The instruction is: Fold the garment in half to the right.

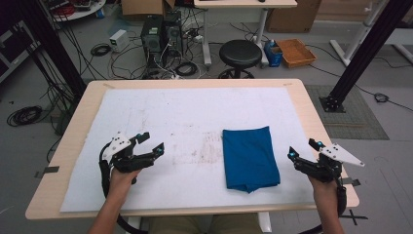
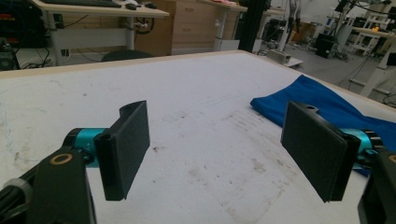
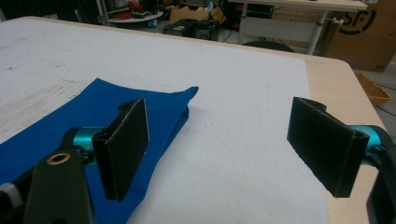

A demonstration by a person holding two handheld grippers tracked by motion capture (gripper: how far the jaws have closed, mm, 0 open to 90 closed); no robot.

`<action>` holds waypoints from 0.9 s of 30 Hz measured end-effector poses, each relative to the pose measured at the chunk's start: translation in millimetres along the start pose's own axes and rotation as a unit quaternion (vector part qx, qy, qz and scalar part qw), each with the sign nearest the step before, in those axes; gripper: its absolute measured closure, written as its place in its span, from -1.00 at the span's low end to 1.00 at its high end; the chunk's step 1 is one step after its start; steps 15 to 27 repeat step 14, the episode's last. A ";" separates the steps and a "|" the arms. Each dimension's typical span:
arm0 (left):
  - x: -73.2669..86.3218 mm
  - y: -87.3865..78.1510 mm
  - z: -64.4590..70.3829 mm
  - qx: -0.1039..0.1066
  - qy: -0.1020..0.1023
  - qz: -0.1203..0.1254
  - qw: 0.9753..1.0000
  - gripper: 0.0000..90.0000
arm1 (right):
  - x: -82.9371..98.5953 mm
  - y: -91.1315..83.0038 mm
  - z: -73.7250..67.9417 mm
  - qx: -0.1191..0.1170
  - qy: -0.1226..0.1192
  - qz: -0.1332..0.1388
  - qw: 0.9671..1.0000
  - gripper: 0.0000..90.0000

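A folded blue cloth [image 1: 250, 158] lies flat on the white mat [image 1: 190, 117], right of the table's middle. My left gripper [image 1: 152, 142] hovers open over the mat's left part, well apart from the cloth; the cloth [image 2: 322, 105] lies beyond its right jaw. At the mat's right edge my right gripper [image 1: 304, 148] is open, just right of the cloth. In the right gripper view the cloth [image 3: 84, 116] lies under and behind the left jaw, with bare mat between the jaws. Nothing is held by either gripper [image 2: 219, 154] [image 3: 224, 154].
The mat covers most of a wooden table [image 1: 311, 112]; smudges mark the mat's middle [image 1: 207, 148]. On the floor beyond the far edge stand a black stool [image 1: 240, 53], computer towers [image 1: 160, 34], cables and an orange tray [image 1: 295, 52].
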State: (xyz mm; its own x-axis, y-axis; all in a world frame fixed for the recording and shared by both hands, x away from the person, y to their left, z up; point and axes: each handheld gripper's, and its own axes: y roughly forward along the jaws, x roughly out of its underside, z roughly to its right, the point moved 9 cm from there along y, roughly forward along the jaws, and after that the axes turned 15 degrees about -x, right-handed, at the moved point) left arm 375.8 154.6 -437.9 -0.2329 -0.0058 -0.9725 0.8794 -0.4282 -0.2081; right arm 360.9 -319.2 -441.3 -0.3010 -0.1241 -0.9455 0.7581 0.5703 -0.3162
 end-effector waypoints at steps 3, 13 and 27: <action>0.1 -0.2 -0.5 -0.001 0.000 0.000 1.000 -0.47 | 0.7 0.4 0.0 -0.001 0.001 -0.001 1.000 -0.55; 0.8 -0.2 -1.4 -0.003 0.003 -0.001 1.000 -0.47 | 0.7 0.2 -0.1 -0.001 0.001 -0.001 1.000 -0.55; 0.9 0.1 -1.4 -0.003 0.002 -0.001 1.000 -0.47 | 0.7 0.4 0.4 -0.001 0.000 -0.001 1.000 -0.55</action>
